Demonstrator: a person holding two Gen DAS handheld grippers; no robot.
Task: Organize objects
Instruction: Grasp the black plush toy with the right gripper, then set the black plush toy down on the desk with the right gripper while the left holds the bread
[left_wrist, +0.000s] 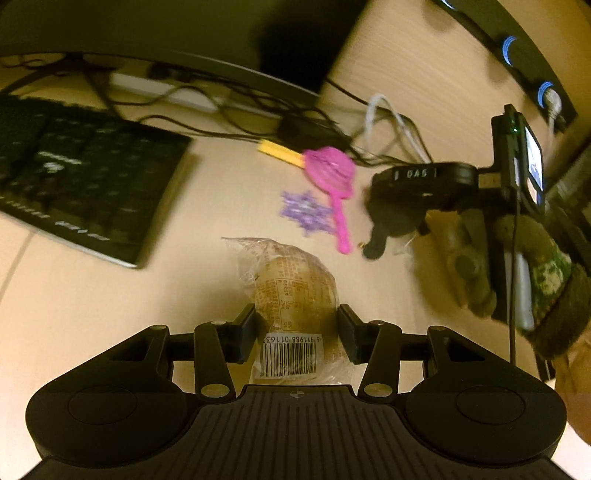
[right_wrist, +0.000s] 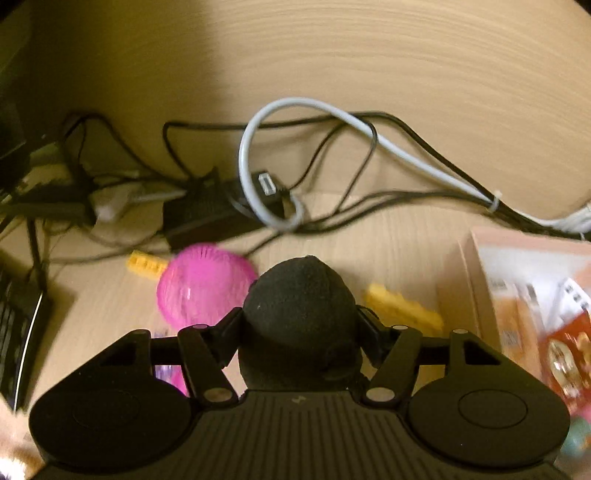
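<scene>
With the left gripper (left_wrist: 296, 328) pinching the wrapped bun (left_wrist: 291, 295) and the right gripper's (right_wrist: 299, 325) fingers clamped on the dark plush toy (right_wrist: 299, 306) mid-table by the pink brush (right_wrist: 201, 288), both pickups look done; next, carry each to its place.

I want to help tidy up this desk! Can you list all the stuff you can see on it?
packaged bun: one, tan in clear wrap, between the left gripper's fingers
plush toy: one, dark, in the right gripper
toy brush: one, pink, mid-desk
snowflake: one, purple, beside the brush
yellow bricks: two, either side of the plush
box: one, pinkish, right
keyboard: one, black, left
cables: several, black and grey, at the back
left gripper: black
right gripper: black
</scene>
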